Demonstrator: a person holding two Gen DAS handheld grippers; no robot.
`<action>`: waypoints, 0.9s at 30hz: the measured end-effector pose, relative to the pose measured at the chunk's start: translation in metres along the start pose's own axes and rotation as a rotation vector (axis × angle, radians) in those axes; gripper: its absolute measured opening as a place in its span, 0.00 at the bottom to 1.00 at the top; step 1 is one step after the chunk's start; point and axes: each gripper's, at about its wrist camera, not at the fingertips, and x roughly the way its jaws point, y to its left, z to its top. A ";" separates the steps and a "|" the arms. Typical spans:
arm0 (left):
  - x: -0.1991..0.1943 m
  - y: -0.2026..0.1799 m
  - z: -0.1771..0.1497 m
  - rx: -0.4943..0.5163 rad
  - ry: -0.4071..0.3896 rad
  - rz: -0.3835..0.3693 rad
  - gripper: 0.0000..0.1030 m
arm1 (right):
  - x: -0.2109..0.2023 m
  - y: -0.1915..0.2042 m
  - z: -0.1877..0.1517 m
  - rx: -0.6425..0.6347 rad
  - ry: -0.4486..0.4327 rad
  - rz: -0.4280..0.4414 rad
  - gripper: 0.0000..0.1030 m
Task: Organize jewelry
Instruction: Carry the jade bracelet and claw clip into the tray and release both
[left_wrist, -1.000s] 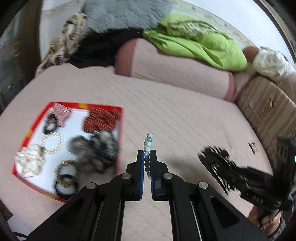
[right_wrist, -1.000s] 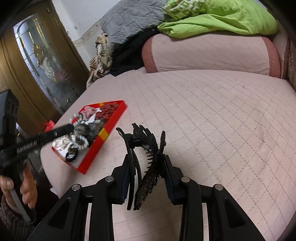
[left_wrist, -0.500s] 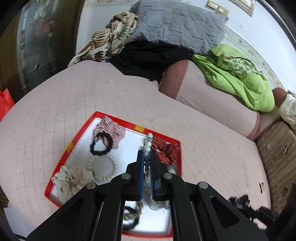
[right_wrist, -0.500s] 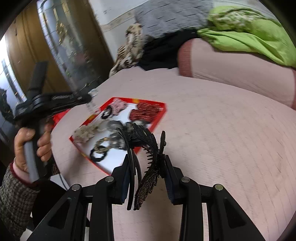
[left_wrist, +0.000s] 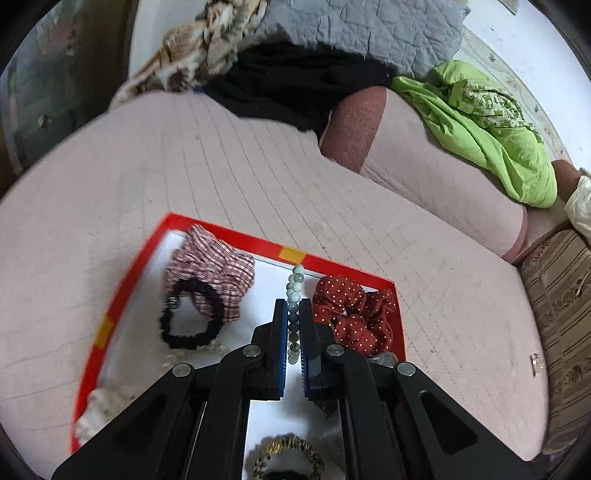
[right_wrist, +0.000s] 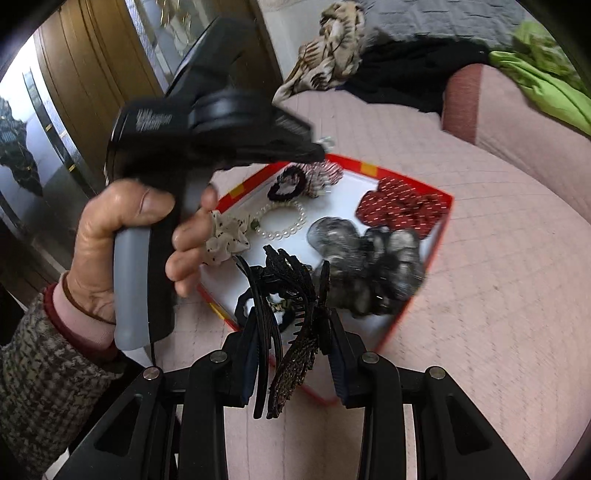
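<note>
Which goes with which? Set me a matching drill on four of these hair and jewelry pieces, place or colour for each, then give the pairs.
Things:
1. bead bracelet
2. hair claw
3. pearl bracelet
4. dotted scrunchie

Place or colour:
a. dark red
b. white, lying loose in the red tray
c. clamped in the left tongs
d. clamped in the right tongs

Pairs: 1-c, 2-d, 3-b, 4-a

A grey quilted cushion (left_wrist: 369, 29), black cloth (left_wrist: 295, 85) and green cloth (left_wrist: 491, 129) lie on the pink bed (left_wrist: 221, 177).
</note>
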 end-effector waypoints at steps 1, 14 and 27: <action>0.007 0.002 0.001 -0.005 0.019 -0.012 0.05 | 0.006 0.001 0.002 0.001 0.006 -0.004 0.35; 0.045 0.003 0.003 0.011 0.100 0.028 0.05 | 0.046 -0.003 0.003 0.028 0.055 -0.018 0.34; 0.026 0.003 -0.008 0.006 0.077 0.014 0.23 | 0.031 -0.006 -0.001 0.051 0.014 -0.003 0.40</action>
